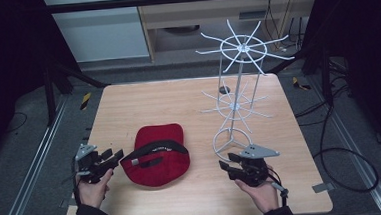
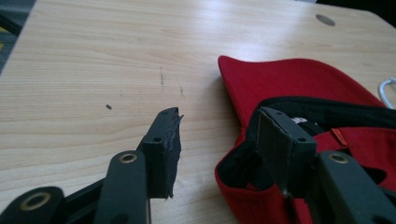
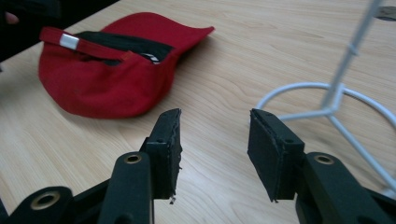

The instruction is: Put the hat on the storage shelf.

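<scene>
High view. The red cap [image 1: 156, 154] lies upside down on the bench [image 1: 143, 105], opening upward, with its black sweatband and rear strap exposed. The left gripper [image 1: 115, 157] sits just beside the cap's rim, jaws spread, one jaw tip reaching the strap end. The right gripper [image 1: 225, 161] rests on the other side of the cap, jaws also spread and holding nothing. The white wire rack [image 1: 237, 84] stands just ahead of the right gripper, its base ring near the jaws. All rack prongs are bare.

Left gripper view. The jaws stand apart. The cap [image 2: 299, 88] is directly ahead and to the right-hand jaw's side; that jaw sits at or over the rim, above the black lining. The other jaw is over bare bench [image 2: 93, 60]. Whether a jaw actually touches the fabric cannot be told. No grip is made.

Right gripper view. The jaws stand apart with bare bench [image 3: 261, 51] between them. The cap [image 3: 107, 79] lies ahead and off to the left-hand jaw's side, well apart. The rack base ring [image 3: 322, 91] lies ahead on the right-hand jaw's side.

Status. Judged from these positions, the work is hanging the cap on the rack, and it is at its start. Nothing is lifted or hung. The left gripper is positioned to grip the rim. Remaining: close on the cap, lift, carry to the rack, and seat it on a prong.
</scene>
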